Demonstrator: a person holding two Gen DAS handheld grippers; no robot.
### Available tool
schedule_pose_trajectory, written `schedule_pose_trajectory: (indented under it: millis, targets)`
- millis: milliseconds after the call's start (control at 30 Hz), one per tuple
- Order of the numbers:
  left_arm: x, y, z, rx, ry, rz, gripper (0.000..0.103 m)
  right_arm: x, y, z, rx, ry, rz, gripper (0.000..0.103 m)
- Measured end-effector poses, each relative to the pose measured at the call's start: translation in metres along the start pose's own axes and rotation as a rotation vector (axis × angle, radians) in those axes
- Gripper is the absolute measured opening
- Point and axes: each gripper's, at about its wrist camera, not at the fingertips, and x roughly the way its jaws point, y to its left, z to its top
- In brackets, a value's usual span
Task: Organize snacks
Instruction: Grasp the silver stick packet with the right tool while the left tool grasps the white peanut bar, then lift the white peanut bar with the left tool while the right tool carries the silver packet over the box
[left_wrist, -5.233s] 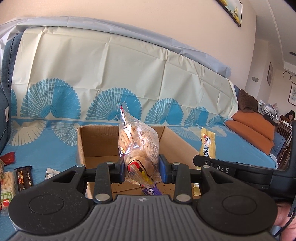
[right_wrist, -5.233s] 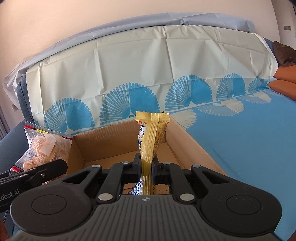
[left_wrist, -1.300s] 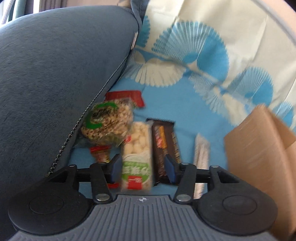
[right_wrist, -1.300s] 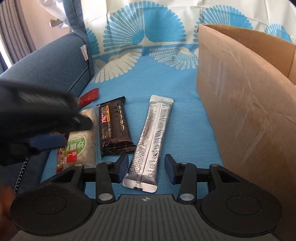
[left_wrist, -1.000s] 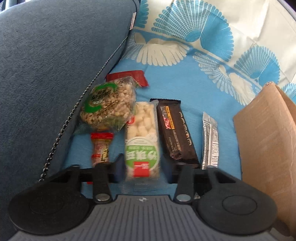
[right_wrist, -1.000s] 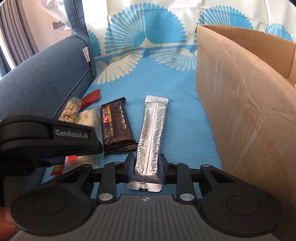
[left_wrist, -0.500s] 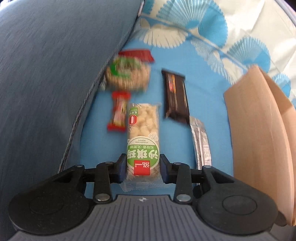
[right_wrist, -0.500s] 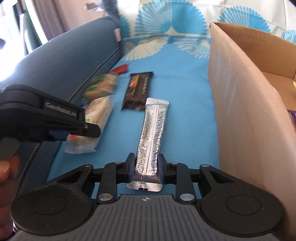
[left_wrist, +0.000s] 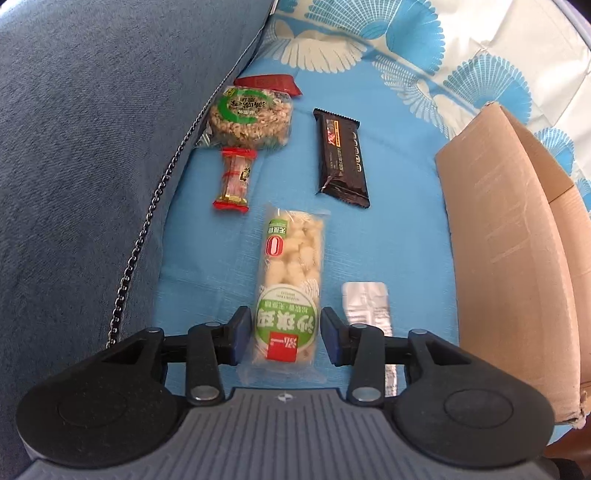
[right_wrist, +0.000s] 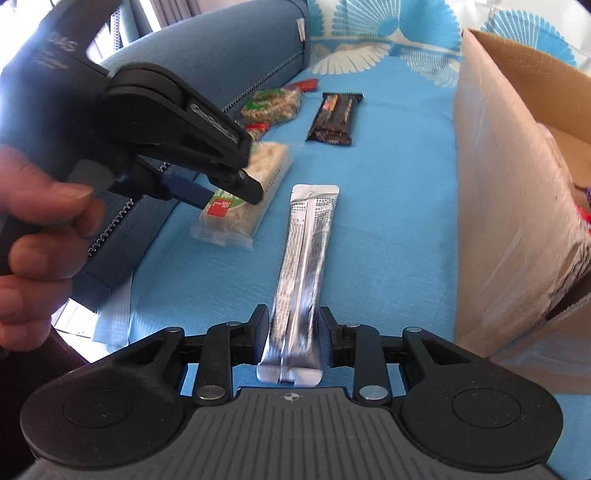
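My left gripper (left_wrist: 284, 336) is shut on the near end of a clear pack of white puffed snack with a green label (left_wrist: 293, 280) and holds it lifted above the blue cloth. The pack also shows in the right wrist view (right_wrist: 240, 199), under the left gripper (right_wrist: 225, 192). My right gripper (right_wrist: 293, 332) is shut on a long silver stick sachet (right_wrist: 306, 254), lifted off the cloth; its far end shows in the left wrist view (left_wrist: 365, 302). The open cardboard box (left_wrist: 509, 236) stands to the right, also in the right wrist view (right_wrist: 509, 206).
On the blue cloth lie a dark chocolate bar (left_wrist: 341, 162), a round pack of puffed grain with a green label (left_wrist: 247, 118), a small red-ended candy (left_wrist: 234, 181) and a red packet (left_wrist: 266, 83). The blue sofa arm (left_wrist: 92, 129) rises on the left.
Both grippers closed on their snacks about a second ago and have lifted them up and back from the cloth. The other snacks now lie farther ahead.
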Motion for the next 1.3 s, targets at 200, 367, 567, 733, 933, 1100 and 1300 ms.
schedule_pose_trajectory:
  millis: [200, 367, 567, 733, 933, 1100, 1300]
  targets:
    - [0.006, -0.002, 0.005, -0.001, -0.013, -0.002, 0.054, 0.005, -0.005, 0.006, 0.028, -0.026, 0.015, 0.035]
    - [0.015, -0.008, 0.007, 0.029, 0.002, 0.012, 0.057, 0.017, -0.005, 0.012, 0.029, -0.028, 0.007, 0.039]
    - [0.022, -0.015, 0.008, 0.074, 0.007, 0.043, 0.057, 0.025, -0.005, 0.015, -0.003, -0.044, -0.02, 0.038]
    - [0.026, -0.02, 0.008, 0.113, 0.006, 0.065, 0.057, 0.026, -0.001, 0.015, -0.042, -0.055, -0.061, 0.026]
    - [0.028, -0.024, 0.007, 0.157, 0.003, 0.087, 0.053, 0.019, -0.008, 0.017, -0.002, -0.085, -0.091, 0.022]
    - [0.027, -0.022, 0.006, 0.161, -0.007, 0.103, 0.04, 0.019, -0.011, 0.016, 0.01, -0.078, -0.096, 0.022]
    - [0.017, -0.022, 0.008, 0.137, -0.042, 0.077, 0.04, 0.013, -0.009, 0.017, 0.016, -0.121, -0.087, 0.022]
